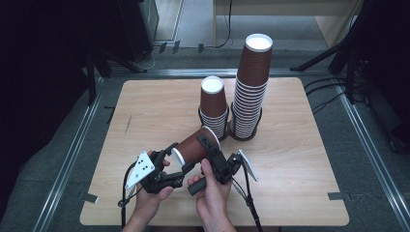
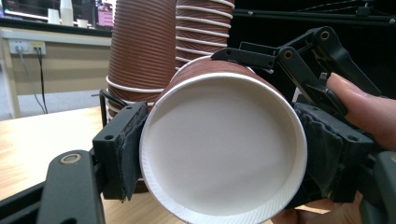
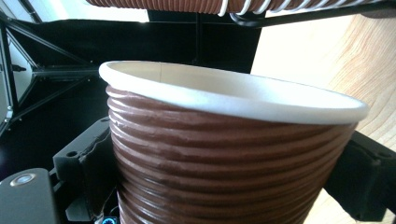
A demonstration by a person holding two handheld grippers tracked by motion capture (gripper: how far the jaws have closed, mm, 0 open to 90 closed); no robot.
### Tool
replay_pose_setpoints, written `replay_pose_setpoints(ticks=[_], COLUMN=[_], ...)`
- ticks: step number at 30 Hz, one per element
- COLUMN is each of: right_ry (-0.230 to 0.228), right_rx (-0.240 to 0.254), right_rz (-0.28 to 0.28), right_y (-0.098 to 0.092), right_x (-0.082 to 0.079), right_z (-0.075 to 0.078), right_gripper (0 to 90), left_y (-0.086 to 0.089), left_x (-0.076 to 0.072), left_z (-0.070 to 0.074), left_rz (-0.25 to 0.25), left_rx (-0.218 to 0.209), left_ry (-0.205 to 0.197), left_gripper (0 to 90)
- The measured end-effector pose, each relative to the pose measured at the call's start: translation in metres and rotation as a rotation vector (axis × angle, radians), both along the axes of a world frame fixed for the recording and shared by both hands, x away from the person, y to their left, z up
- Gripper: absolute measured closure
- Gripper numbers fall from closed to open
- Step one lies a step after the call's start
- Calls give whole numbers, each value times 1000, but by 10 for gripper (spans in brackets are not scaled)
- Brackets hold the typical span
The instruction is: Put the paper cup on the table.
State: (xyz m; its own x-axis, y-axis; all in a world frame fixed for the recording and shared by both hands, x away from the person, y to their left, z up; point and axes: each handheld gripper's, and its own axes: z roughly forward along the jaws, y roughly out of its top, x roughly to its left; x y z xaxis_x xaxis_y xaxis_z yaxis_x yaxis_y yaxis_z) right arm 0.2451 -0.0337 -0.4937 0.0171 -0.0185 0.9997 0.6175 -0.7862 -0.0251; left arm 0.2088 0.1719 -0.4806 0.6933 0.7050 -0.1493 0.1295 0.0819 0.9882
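Note:
A brown ribbed paper cup (image 1: 196,144) lies on its side above the wooden table (image 1: 300,183), held between both grippers. My left gripper (image 1: 176,157) is shut on its narrow end; in the left gripper view the white base of the cup (image 2: 224,149) sits pressed between the two black pads (image 2: 128,149). My right gripper (image 1: 208,142) is shut on the cup nearer its wide rim. In the right gripper view the ribbed wall and white rim of the cup (image 3: 224,154) stand between the jaws. The right gripper's linkage (image 2: 303,60) and a thumb (image 2: 359,102) appear past the cup.
Just behind the held cup are two stacks of upside-down brown cups in black wire holders, a short stack (image 1: 213,104) and a tall stack (image 1: 252,82). The table's left half and front right corner are bare wood. Metal rails and cables run around the table.

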Motion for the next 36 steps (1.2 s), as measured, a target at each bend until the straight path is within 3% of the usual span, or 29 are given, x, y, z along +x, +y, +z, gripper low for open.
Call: replay_pose_setpoints(ticks=[5,8,17,28,36], right_ry=[-26,-43,-117,-165,-246], right_rx=[-23,-46,-144,-243,-424], right_rz=[-11,-43,-135,-230,-317], right_y=[-1,-3,-15,-31,-42], right_x=[-2,-3,-2,4,5], right_z=[2,3,10,14,18], right_gripper=[95,100,103,103,104], left_y=[-1,0,6,9,19], left_x=[-1,-2,0,1,4], left_z=[1,3,3,1,-1], left_rz=[-2,3,41,56,101], left_rx=[7,9,13,33,35], left_ry=[13,25,37,42,54], left_gripper=[212,112,92,93,92])
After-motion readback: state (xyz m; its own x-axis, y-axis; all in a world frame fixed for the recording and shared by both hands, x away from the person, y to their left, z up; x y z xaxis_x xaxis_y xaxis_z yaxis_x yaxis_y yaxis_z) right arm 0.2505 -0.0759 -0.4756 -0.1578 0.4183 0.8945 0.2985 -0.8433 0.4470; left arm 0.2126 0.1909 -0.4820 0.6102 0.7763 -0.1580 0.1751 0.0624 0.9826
